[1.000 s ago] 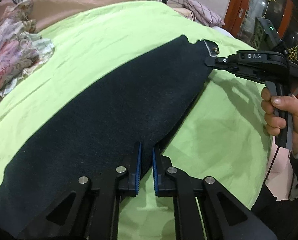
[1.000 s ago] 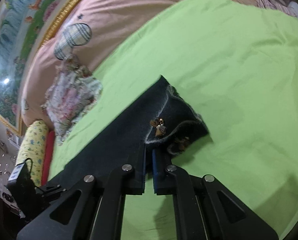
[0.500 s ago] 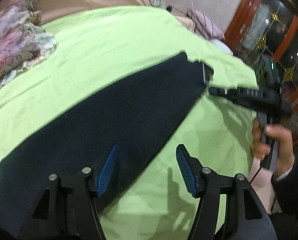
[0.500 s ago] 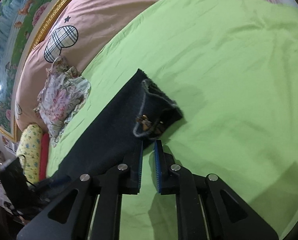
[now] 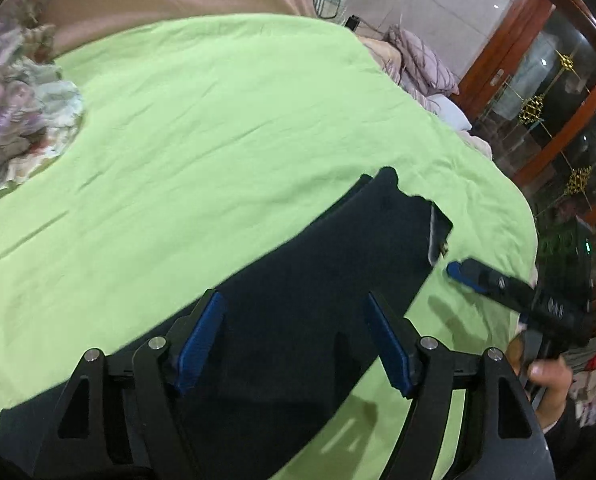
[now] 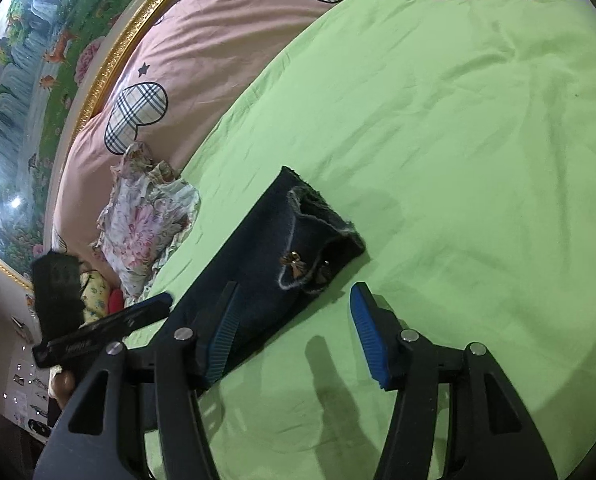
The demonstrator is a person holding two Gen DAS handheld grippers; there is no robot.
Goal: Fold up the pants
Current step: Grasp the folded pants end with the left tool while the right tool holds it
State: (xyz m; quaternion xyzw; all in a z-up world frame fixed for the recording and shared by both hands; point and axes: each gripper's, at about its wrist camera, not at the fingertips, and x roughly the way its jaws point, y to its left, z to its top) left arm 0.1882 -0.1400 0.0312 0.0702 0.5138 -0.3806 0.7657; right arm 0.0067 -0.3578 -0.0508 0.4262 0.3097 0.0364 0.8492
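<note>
Dark navy pants lie flat in a long strip on the green bedsheet. In the right wrist view the pants end in a frayed hem with small gold bow ornaments. My left gripper is open and empty, hovering over the near part of the pants. My right gripper is open and empty, just short of the hem; its left finger is above the cloth. The right gripper also shows in the left wrist view, off the cloth's corner.
A crumpled floral cloth lies at the sheet's far edge near the pink bedding. A wooden glass cabinet stands beyond the bed. A framed painting hangs behind the headboard.
Both grippers have let go of the pants and opened wide. The pants now lie flat on the sheet. Both grippers have drawn back a little from the cloth.
</note>
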